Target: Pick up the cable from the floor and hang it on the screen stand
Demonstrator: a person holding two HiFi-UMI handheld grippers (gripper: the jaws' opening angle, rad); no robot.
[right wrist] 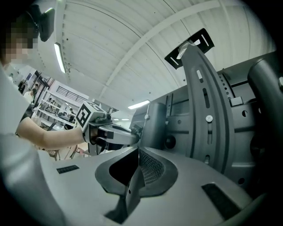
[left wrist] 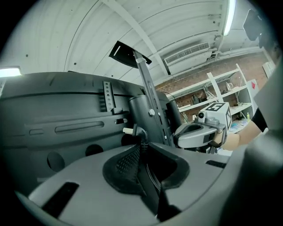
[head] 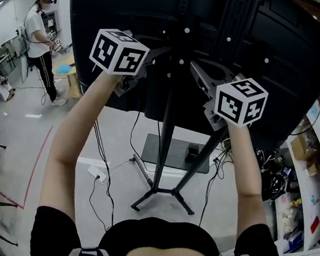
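Cable [left wrist: 142, 138] is pinched in the left claw [left wrist: 141, 152]. The black lead comes up out of the closed pads, and its plug [left wrist: 128, 130] with pale prongs sits just above them. That puts it close to the back of the screen [left wrist: 53, 119], just left of the screen stand [left wrist: 149, 101] upright. Can't tell where the rest of the cable runs. Right claw [right wrist: 138, 155] has its pads pressed together with nothing seen between them. It sits on the other side of the upright, near the curved mount bracket [right wrist: 208, 101]. Both claws point level at the screen's back, and each shows in the other's view. In the head view both arms are raised and stretched forward, with the left forearm [head: 76, 127] left of the upright and the right forearm [head: 247, 162] right of it. Other leads and a power strip [head: 97, 173] lie on the floor [head: 23, 133] by the stand's feet.
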